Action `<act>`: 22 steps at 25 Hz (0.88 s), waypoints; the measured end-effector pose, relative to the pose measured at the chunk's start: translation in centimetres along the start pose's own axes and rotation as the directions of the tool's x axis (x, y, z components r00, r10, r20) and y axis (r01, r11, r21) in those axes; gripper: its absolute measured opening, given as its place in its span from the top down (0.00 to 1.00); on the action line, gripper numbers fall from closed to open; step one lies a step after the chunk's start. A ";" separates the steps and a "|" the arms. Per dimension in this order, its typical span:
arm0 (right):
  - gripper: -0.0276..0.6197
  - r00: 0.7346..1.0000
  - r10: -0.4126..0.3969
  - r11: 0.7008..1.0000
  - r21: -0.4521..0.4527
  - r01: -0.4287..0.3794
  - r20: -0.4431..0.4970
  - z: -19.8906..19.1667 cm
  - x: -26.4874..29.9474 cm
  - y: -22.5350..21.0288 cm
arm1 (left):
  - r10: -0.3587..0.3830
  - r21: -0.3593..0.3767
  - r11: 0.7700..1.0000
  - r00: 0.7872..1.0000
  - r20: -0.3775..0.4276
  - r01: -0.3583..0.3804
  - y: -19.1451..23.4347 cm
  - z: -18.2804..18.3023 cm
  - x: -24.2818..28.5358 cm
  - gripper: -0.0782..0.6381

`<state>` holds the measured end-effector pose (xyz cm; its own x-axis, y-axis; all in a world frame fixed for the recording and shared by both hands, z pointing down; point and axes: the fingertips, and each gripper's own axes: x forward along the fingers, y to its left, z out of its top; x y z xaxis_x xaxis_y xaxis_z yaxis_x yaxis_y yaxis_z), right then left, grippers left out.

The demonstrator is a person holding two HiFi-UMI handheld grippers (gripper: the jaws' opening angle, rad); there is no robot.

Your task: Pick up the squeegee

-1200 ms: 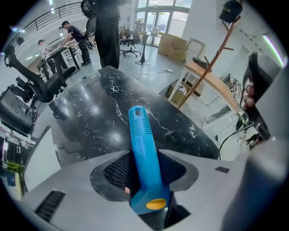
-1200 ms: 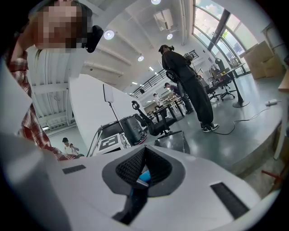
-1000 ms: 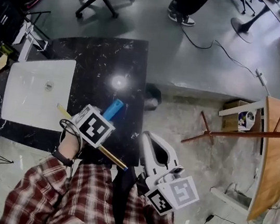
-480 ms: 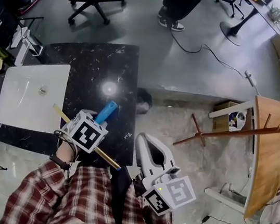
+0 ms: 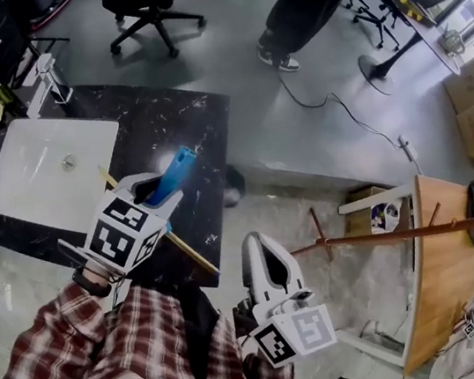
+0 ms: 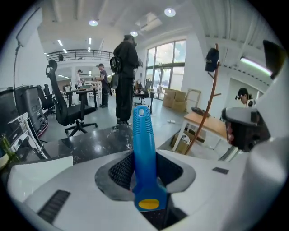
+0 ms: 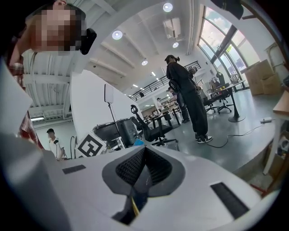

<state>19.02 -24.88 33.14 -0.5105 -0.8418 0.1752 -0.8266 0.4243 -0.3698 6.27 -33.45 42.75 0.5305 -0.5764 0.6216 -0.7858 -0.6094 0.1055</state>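
The left gripper point(image 5: 158, 190) point(image 6: 144, 164) has just been closing its jaws. Its black ribbed pads now press on both sides of the blue ribbed plastic handle of the squeegee point(image 5: 174, 172) point(image 6: 143, 144). The handle sticks out past the fingertips, tilted up and away from the person, with a yellow oval on its near end. In the head view the squeegee's long thin yellow-edged blade point(image 5: 193, 254) runs crosswise under the gripper, over the front edge of the black marble-patterned countertop point(image 5: 202, 125). It looks lifted clear of the stone, though the angle leaves that uncertain. A white rectangular sink basin point(image 5: 44, 167) sits in the countertop to the left of the gripper. The right gripper point(image 5: 251, 242) point(image 7: 143, 155) hangs beyond the counter's right side, over the grey floor and well apart from the squeegee. Its jaws are together with nothing between them.
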 end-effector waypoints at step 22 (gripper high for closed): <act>0.94 0.999 0.035 0.983 -0.182 -0.032 0.013 4.5 2.3 1.9 | 0.066 -0.149 0.988 0.740 0.669 0.046 0.9 10.6 -17.6 0.68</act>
<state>17.38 -27.49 28.78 -0.5357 -0.8309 0.1504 -0.8393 0.5044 -0.2028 -0.40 -29.63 23.64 0.5536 -0.8311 -0.0522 -0.7990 -0.5478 0.2482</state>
